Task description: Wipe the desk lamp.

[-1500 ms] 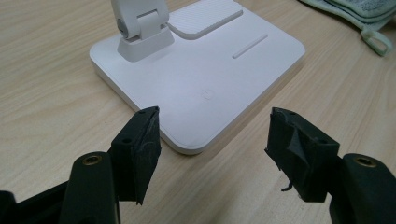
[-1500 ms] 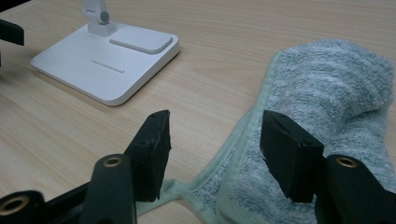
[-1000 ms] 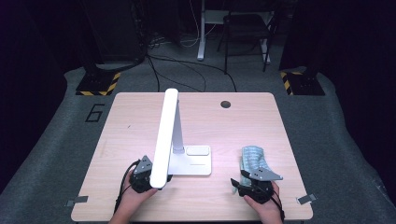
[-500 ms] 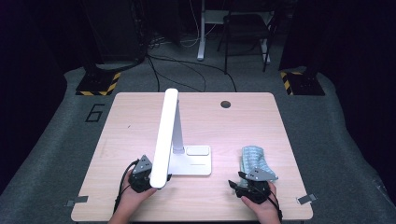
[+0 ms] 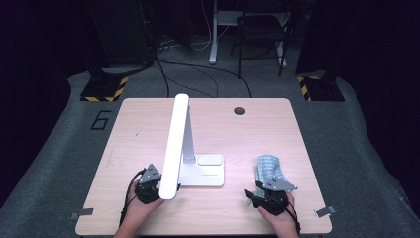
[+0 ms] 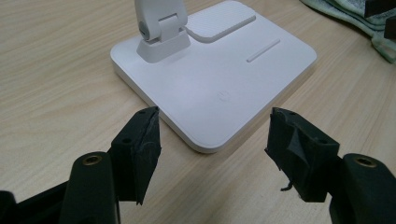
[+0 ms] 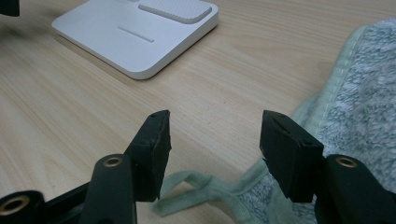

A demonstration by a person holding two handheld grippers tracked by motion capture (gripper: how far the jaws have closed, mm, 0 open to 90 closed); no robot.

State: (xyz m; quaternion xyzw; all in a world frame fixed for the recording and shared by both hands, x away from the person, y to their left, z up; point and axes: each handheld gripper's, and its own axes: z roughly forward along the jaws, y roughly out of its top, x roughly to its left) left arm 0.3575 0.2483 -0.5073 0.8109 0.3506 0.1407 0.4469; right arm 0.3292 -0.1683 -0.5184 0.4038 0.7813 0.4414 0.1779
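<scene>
Dark studio floor with trailing cables is framing a pale wooden table [image 5: 148, 124], and a white desk lamp [image 5: 181, 144] is standing near its middle, its long head reaching toward the person's edge. To the right of the lamp a folded pale-green towel [image 5: 270, 168] is lying close to the front edge, well apart from the lamp base [image 6: 219, 79].

Risk is sitting mostly with the lamp: its head is hanging out over the left gripper [image 5: 148, 186], so a careless lift on that side could be knocking the head and tipping or sliding the whole lamp. That gripper [image 6: 212, 140] is waiting with jaws spread wide, empty, and aimed at the near corner of the base; closing on the thin, smooth edge could be letting it slip out. The right gripper [image 7: 215, 135] is likewise wide and empty, its jaws straddling bare wood just beside the towel's hem, with a small hanging loop [image 7: 196, 186] lying under them. Pinching only that loop or the hem could be dragging the towel open instead of lifting it whole.

Compared with a second ago, the right gripper [image 5: 267, 198] is sitting slightly nearer the person, off the towel; the left one and the lamp are looking unchanged.
</scene>
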